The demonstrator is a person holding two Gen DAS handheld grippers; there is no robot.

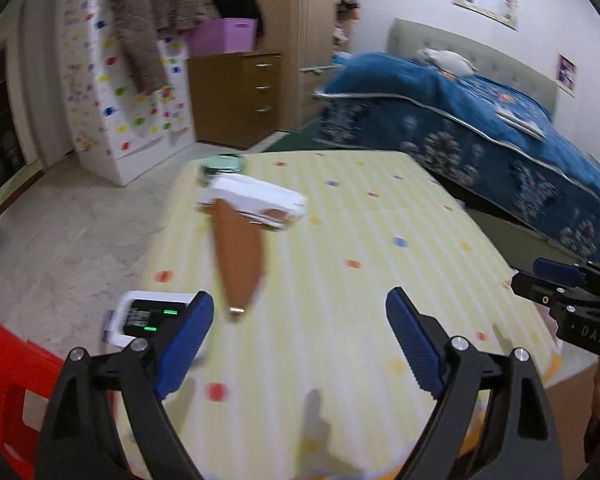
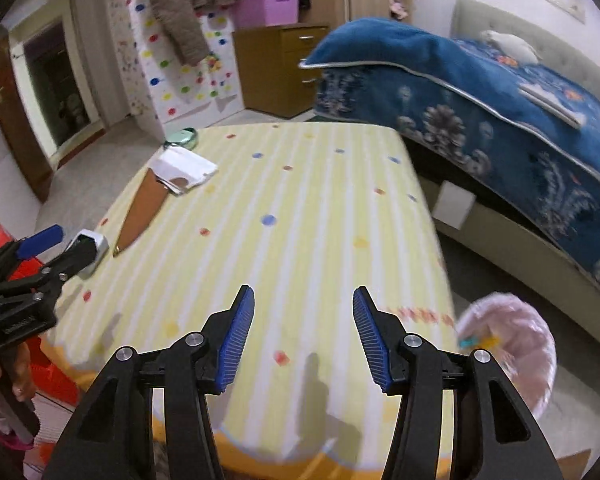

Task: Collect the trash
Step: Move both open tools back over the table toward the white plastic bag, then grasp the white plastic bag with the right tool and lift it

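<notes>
Bedroom space is filling both views, with a bed under a blue patterned blanket point(image 1: 480, 128) lying far right and a wooden drawer unit point(image 1: 236, 96) standing at the far wall beside a dotted white cabinet point(image 1: 132, 112). Nearer, a table in a yellow striped, dotted cloth point(image 2: 320, 220) is taking up the middle. On its far left part, white papers point(image 2: 188, 168) are lying over the wide end of a long brown wedge-shaped piece point(image 2: 140, 212), and a green round object point(image 2: 184, 138) is sitting just beyond them. A white device with a dark screen point(image 1: 148, 316) is resting at the near left edge, partly hidden behind a finger of the left gripper point(image 1: 300, 340).

That gripper is hanging released, jaws wide, nothing between them; the right gripper point(image 2: 304, 336) is also gaping empty over bare cloth.

Only the right wrist view is showing a pink-lined bin point(image 2: 512, 352) beside the table's near right corner, blurred, with small colourful scraps inside. Only the left view is showing something red point(image 1: 4, 380) at the near left, cut off. Motion blur is smearing the papers there.
</notes>
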